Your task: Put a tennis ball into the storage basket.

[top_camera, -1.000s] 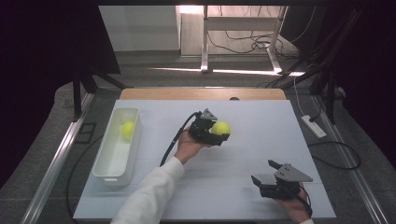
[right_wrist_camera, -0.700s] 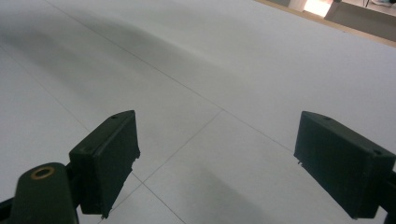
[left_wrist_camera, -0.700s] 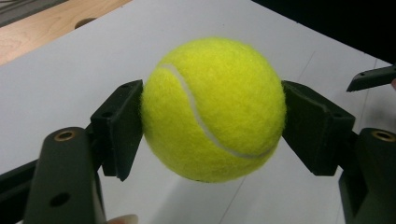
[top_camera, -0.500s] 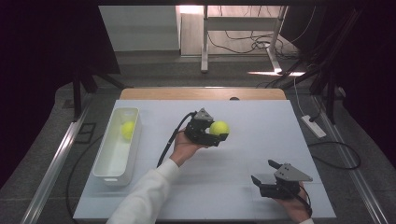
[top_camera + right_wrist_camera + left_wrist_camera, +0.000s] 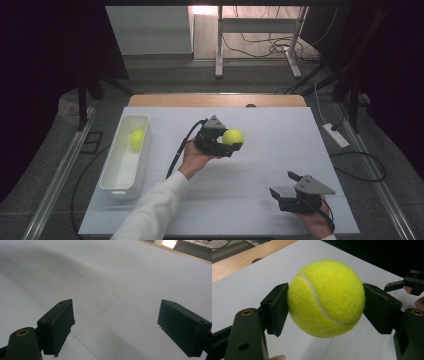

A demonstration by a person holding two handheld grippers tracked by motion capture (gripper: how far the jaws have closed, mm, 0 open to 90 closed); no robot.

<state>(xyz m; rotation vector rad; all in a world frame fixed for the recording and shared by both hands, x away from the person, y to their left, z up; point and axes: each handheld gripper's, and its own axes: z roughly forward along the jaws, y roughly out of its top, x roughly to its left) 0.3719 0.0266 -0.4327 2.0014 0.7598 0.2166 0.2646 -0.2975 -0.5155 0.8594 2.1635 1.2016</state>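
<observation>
While clamped — tennis ball (image 5: pixel 326 298) in left tongs (image 5: pixel 325 302)

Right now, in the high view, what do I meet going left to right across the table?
White bin with a tennis ball inside → left gripper clamped on a second tennis ball → right gripper, jaws apart over the white table.

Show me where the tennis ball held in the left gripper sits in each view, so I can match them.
High view: the tennis ball is near the table's middle, clamped in the left gripper.
Left gripper view: the tennis ball sits at centre, pinched between both jaws.
Right gripper view: open jaws over the white table.
Shared landmark: the right gripper, seen at the left gripper view's right edge.
</observation>
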